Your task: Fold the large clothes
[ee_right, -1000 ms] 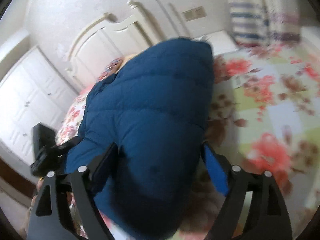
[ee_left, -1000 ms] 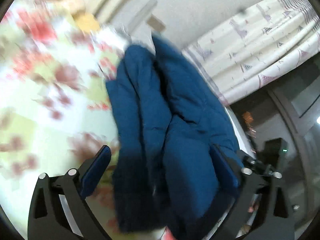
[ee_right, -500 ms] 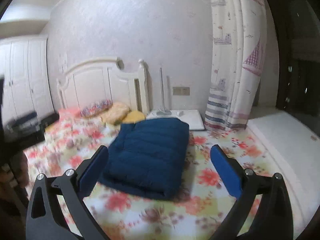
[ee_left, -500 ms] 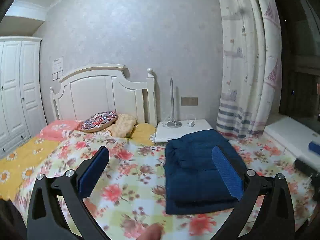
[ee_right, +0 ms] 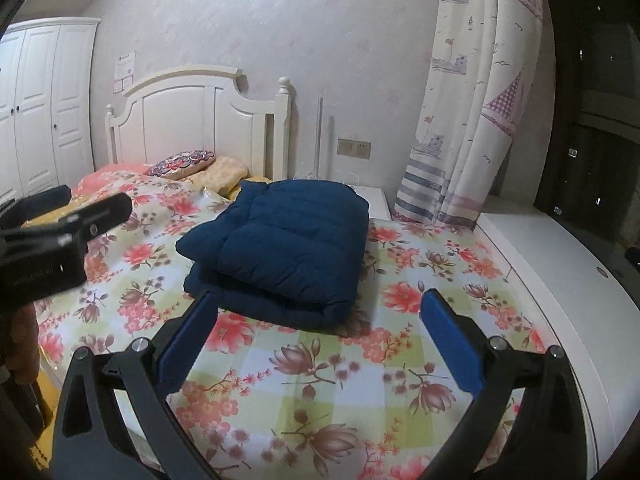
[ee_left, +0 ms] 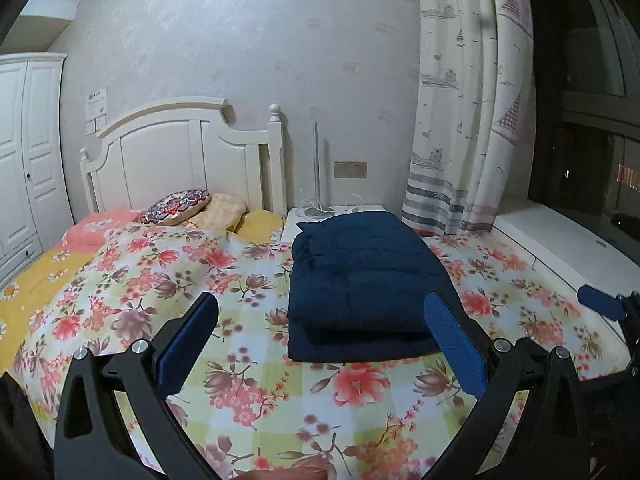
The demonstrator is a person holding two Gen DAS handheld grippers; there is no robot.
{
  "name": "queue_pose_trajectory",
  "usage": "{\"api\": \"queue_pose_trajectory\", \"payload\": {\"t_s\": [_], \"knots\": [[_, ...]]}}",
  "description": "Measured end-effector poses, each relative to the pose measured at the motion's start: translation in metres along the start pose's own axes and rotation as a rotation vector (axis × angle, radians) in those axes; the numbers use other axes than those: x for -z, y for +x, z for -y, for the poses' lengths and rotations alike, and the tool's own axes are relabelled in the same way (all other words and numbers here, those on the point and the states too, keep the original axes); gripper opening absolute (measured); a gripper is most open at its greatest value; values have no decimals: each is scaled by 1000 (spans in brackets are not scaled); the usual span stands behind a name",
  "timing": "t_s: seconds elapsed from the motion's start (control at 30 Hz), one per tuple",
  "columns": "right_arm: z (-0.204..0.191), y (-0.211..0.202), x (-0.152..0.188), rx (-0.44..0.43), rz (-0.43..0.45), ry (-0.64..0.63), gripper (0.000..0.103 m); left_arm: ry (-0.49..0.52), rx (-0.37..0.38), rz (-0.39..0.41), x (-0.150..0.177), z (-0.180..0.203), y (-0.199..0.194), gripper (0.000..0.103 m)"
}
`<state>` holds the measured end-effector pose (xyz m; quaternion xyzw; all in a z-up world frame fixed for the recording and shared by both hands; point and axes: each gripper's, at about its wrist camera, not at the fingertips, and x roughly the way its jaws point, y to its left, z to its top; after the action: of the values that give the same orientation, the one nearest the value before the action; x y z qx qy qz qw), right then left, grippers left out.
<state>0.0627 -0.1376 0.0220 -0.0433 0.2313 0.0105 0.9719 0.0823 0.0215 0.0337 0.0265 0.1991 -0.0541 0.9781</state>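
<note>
A navy blue padded jacket (ee_left: pixel 362 280) lies folded in a thick rectangle on the floral bedspread (ee_left: pixel 160 280); it also shows in the right wrist view (ee_right: pixel 288 248). My left gripper (ee_left: pixel 320 344) is open and empty, held back from the bed's near edge, short of the jacket. My right gripper (ee_right: pixel 316 340) is open and empty, also back from the jacket. The right gripper's blue fingertip (ee_left: pixel 600 306) shows at the right edge of the left wrist view. The left gripper's body (ee_right: pixel 52 244) shows at the left of the right wrist view.
A white headboard (ee_left: pixel 180 160) and pillows (ee_left: pixel 180 210) stand at the bed's far end. A white nightstand (ee_left: pixel 332 212) with a lamp pole sits behind the jacket. A curtain (ee_left: pixel 460 120) hangs at the right, above a white ledge (ee_left: pixel 560 240). A white wardrobe (ee_left: pixel 24 160) stands at the left.
One second ago both grippers were close over the jacket. Both have pulled back and away, and the jacket now lies folded on the bed, free of both.
</note>
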Motion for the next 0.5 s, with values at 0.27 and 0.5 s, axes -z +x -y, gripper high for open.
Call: {"api": "queue_pose_trajectory", "payload": {"t_s": [0.27,0.5], "knots": [[-2,3,0,5,-14,-1,101,8,-4,-3,5,2,-1,99],[-3,5,1,0,-19,4,101,15,-15,-6,6,2,-1,99]]}}
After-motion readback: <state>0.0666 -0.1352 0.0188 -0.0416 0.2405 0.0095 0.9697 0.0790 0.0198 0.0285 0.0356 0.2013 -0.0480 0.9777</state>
